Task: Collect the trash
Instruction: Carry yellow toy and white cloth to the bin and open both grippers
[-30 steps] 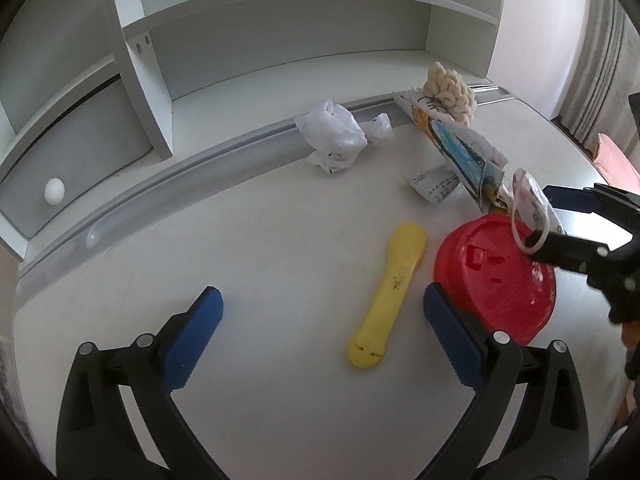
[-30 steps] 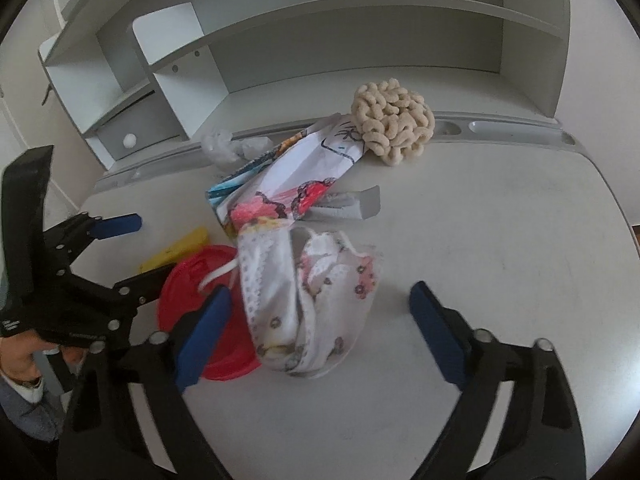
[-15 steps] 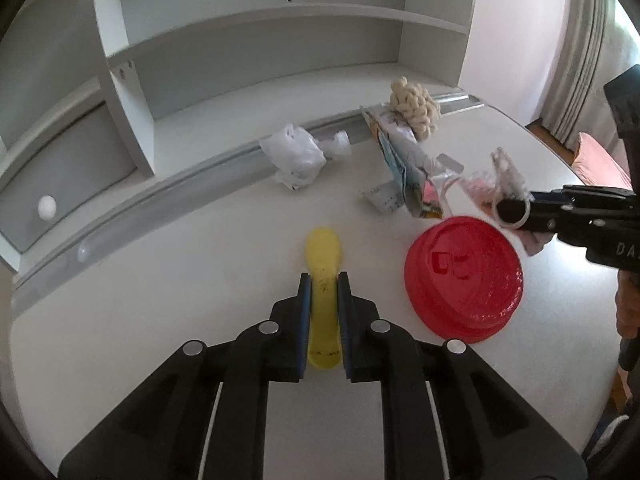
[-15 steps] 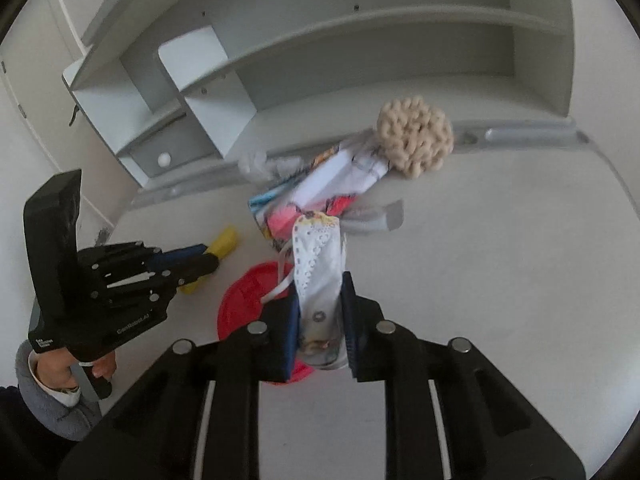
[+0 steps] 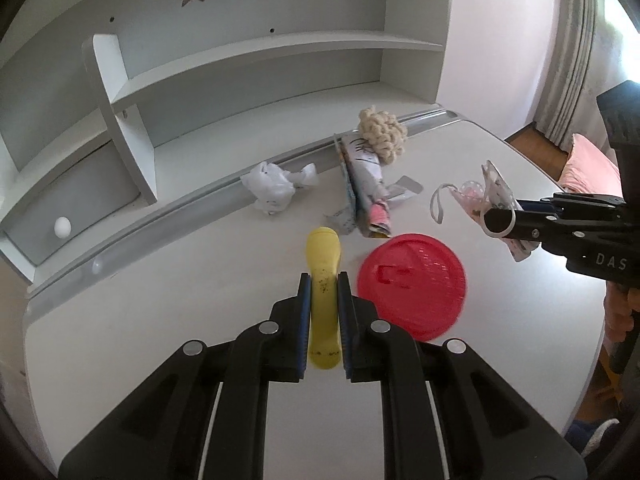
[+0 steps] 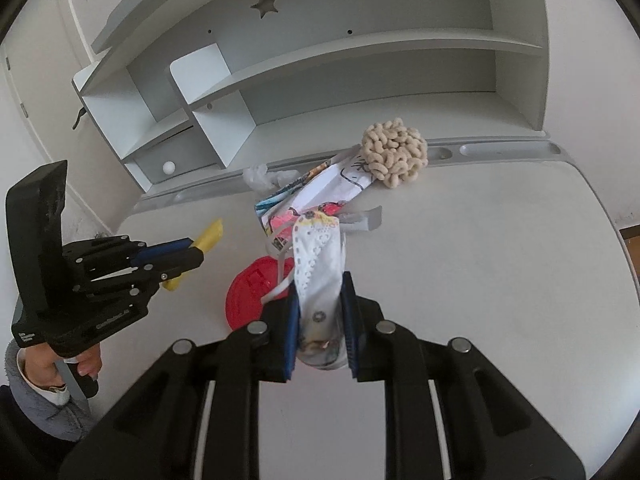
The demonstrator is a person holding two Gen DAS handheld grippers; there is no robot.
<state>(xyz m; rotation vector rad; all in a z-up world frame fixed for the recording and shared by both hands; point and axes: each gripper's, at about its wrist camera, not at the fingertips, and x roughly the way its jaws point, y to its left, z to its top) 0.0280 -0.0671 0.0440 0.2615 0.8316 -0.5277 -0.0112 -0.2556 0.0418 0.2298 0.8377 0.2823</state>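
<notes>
My left gripper [image 5: 323, 280] is shut on a long yellow plastic piece [image 5: 323, 276] and holds it above the white desk [image 5: 160, 288]; both also show in the right wrist view [image 6: 188, 250]. My right gripper [image 6: 319, 286] is shut on a patterned face mask [image 6: 320, 264] with white ear loops, lifted off the desk; the mask also shows in the left wrist view [image 5: 494, 196]. A red plastic lid [image 5: 412, 286] lies on the desk between the grippers. A crumpled white bag [image 5: 270, 190], a colourful wrapper [image 5: 366, 184] and a small torn packet [image 6: 366, 218] lie further back.
A beige knitted ball [image 5: 382, 132] sits by the grey groove [image 5: 180, 216] at the desk's back. White shelves [image 5: 260, 64] rise behind, with a drawer knob [image 5: 62, 227] at the left. A pink cushion [image 5: 592, 170] lies beyond the desk's right edge.
Both grippers closed, the left on the yellow piece and the right on the face mask, and then both lifted their loads off the desk.
</notes>
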